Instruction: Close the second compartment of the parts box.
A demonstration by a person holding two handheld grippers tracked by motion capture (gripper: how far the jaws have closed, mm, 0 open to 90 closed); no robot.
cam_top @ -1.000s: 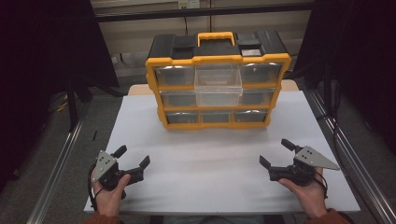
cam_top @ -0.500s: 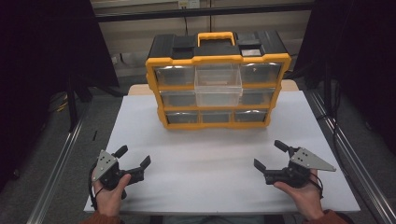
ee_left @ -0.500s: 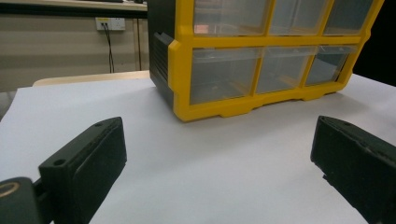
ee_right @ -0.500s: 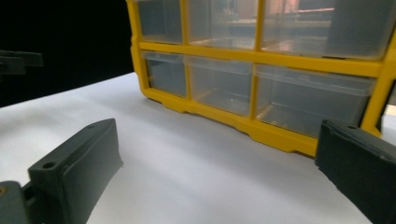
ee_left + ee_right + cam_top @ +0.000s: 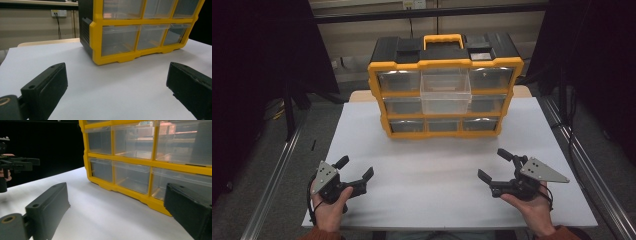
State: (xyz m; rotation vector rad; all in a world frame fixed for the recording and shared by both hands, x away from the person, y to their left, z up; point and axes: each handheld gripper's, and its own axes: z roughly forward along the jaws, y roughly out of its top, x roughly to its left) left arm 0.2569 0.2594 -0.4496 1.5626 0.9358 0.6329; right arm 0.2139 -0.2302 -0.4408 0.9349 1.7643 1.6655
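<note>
A yellow-and-black drawer organizer (image 5: 444, 65) stands at the back middle of the white table (image 5: 432, 200). Its clear top middle drawer (image 5: 445, 92) is pulled out; the other drawers sit flush. My left gripper (image 5: 356, 167) rests near the front left edge, open and empty, and looks at the organizer's left corner (image 5: 117, 53) between its jaws (image 5: 117, 95). My right gripper (image 5: 492, 164) is at the front right, open; its jaws have just been closing slightly with nothing between them. The right gripper (image 5: 112, 215) faces the lower drawers (image 5: 130, 178).
Metal rails (image 5: 277, 170) run along both sides of the table, with dark curtains beyond them. A wall socket with a cable (image 5: 58, 13) sits behind the table. The left gripper (image 5: 17, 163) appears far off in the right gripper view.
The right gripper has shifted a little to the left and toward the organizer. The left gripper has stayed where it was.
</note>
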